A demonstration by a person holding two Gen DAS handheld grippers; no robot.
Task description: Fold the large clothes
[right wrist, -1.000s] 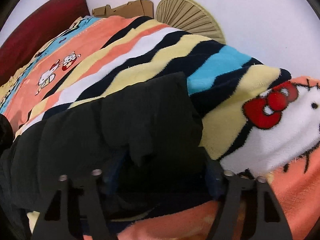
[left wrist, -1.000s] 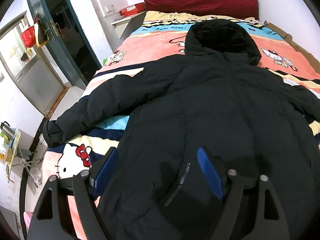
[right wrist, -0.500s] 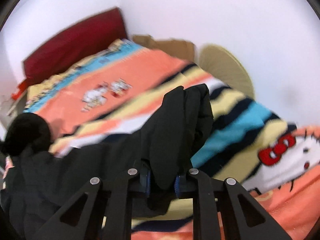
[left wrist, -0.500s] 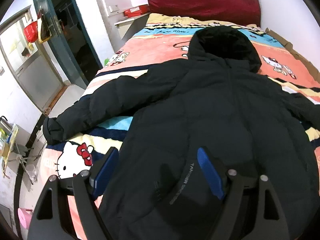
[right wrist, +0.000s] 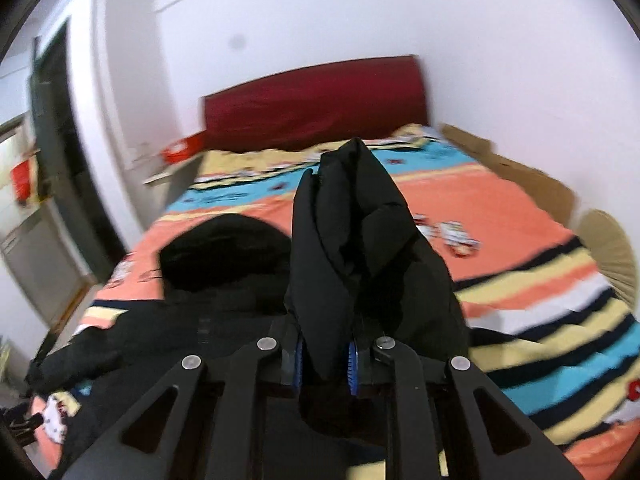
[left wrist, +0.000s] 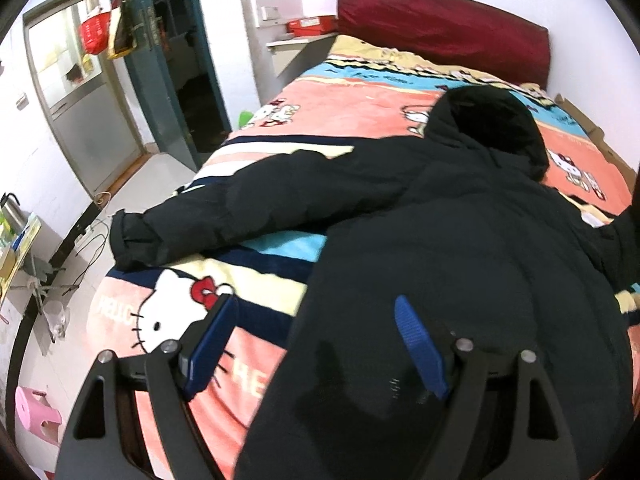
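We see a black puffy coat (left wrist: pixel 460 248) lying flat across the bed (left wrist: pixel 360 116), its quilted shell soft and matte, its rounded hood (left wrist: pixel 488 128) pointing to the far end near the dark red headboard (left wrist: pixel 440 28). The bed wears a fleecy blanket (left wrist: pixel 256 280) in coral, cream, navy and turquoise stripes with cartoon cat prints. The coat's left sleeve (left wrist: pixel 248 216) stretches out to the left edge of the bed, its ribbed cuff bunched at the end.

Our left claw (left wrist: pixel 316 344) hangs above the coat's near hem with its 2 blue ribbed pads (left wrist: pixel 416 344) spread wide and nothing between them; 1 pad sits over the blanket, the other over the coat.

Our right claw (right wrist: pixel 324 364) has just closed, and it pinches the right sleeve (right wrist: pixel 352 240) tight between its blue pads. The sleeve stands up from the claw in a thick folded wad, raised above the bed, and hides the middle of the right view. That view is blurred, so the stitching and the cuff cannot be made out. In the left view the raised sleeve is cut off at the right edge.

Beyond the bed on the left stand a green door (left wrist: pixel 160 64) and a red box (left wrist: pixel 312 24) on a shelf. A pink stool (left wrist: pixel 36 416) sits on the floor, partly cut off.
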